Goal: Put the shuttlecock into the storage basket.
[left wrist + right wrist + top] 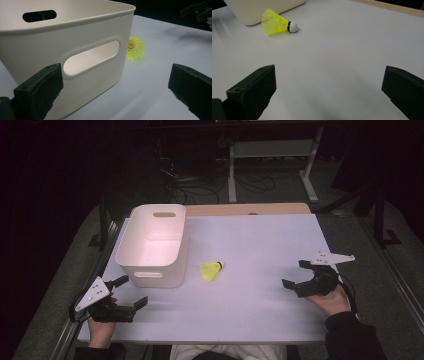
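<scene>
High view: a white table (250, 310) fills the middle of the frame, with a cream plastic bin (152, 245) standing at its upper left and a yellow shuttlecock (211, 270) lying on its side just right of the bin, near the centre, white cork pointing right. Nothing lies between the shuttlecock and either tool. At lower left the left gripper (134, 292) sits just below the bin's near wall, jaws spread wide and empty, held by a hand at the table's front edge. At right of centre the right gripper (295, 274) points left toward the shuttlecock, well apart from it, jaws also gaping with nothing between them.
</scene>
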A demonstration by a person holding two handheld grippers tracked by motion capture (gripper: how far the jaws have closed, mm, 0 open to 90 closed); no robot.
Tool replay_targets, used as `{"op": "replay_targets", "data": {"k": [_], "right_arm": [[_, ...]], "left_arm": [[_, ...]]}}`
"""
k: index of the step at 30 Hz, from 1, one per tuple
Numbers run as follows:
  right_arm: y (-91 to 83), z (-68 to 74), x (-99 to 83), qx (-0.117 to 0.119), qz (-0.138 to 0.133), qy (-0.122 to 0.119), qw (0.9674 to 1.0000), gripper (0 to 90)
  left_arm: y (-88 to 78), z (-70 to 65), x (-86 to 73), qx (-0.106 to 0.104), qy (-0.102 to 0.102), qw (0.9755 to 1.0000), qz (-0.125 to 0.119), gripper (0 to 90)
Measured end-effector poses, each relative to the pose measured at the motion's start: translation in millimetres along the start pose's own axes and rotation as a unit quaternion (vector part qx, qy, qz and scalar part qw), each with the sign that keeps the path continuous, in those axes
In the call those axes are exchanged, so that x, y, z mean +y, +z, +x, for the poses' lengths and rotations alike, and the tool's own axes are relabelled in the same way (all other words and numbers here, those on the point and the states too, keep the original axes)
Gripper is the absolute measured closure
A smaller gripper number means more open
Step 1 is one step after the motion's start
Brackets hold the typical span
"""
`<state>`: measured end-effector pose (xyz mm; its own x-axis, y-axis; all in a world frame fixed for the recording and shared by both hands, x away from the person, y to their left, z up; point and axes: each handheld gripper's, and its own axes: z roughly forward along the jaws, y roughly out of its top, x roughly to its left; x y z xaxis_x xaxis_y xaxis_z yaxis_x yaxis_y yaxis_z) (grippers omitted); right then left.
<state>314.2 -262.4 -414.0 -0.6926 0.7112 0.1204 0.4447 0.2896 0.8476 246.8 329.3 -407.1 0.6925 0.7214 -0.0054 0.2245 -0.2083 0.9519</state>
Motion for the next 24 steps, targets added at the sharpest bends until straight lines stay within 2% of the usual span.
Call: {"op": "replay_targets", "data": {"k": [13,20,24], "right_arm": [[-0.5,0.3,-0.4,0.005,0.001,0.004,1.0000,0.0],[-1.8,0.6,-0.2,0.005,0.004,0.005,1.0000,0.0],[-3.6,0.6,0.3,0.003,0.005,0.007,1.0000,0.0]], "left_arm": [[-0.3,-0.4,-0.6,0.001,0.000,1.0000,0.004,0.0],[-1.1,-1.8,-2.0,0.005,-0.004,0.9999,0.011,0.0],[-2.4,-2.8,-2.5,0.007,-0.011,0.9999,0.006,0.0]]}}
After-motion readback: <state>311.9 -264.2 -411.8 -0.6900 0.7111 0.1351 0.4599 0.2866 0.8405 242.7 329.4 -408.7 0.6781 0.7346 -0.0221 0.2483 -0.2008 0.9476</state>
